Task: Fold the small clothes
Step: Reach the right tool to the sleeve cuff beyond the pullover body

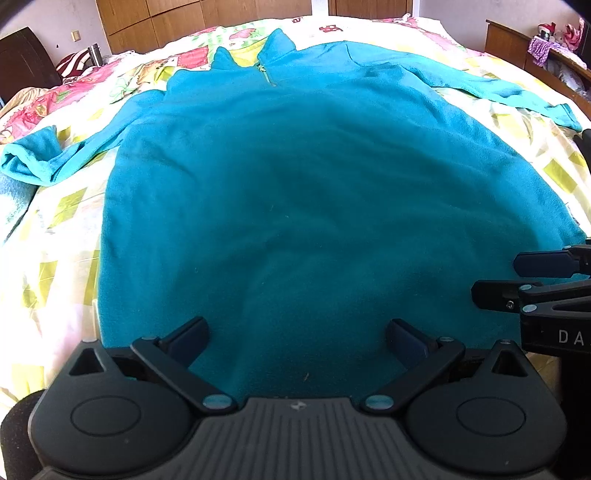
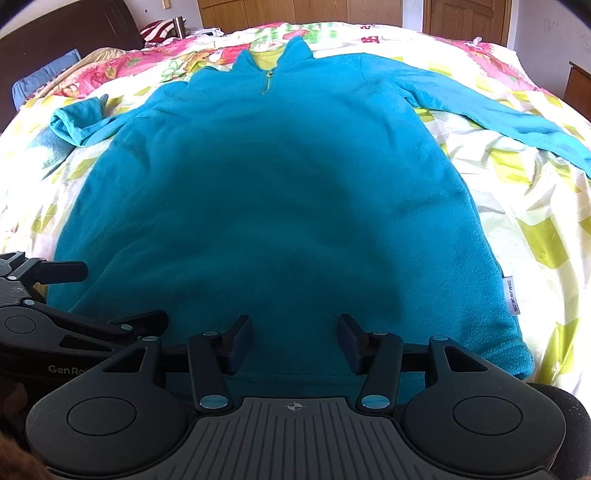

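Observation:
A teal fleece pullover [image 1: 295,192] [image 2: 273,206] with a short zip at the collar lies flat on the bed, front up, hem nearest me and both sleeves spread sideways. My left gripper [image 1: 297,338] hovers over the hem left of centre, its jaws wide apart with only flat fabric below them. My right gripper [image 2: 295,341] hangs over the hem further right, jaws also apart and holding nothing. In the left wrist view the right gripper [image 1: 496,278] shows at the right edge. The left gripper [image 2: 123,297] shows at the left edge of the right wrist view.
The bed [image 2: 532,206] has a quilt patterned in white, yellow-green and pink. A dark headboard [image 2: 66,33] and pillows stand at the far left, wooden wardrobe doors [image 1: 192,18] behind. A wooden side unit [image 1: 524,48] with clutter is at the far right.

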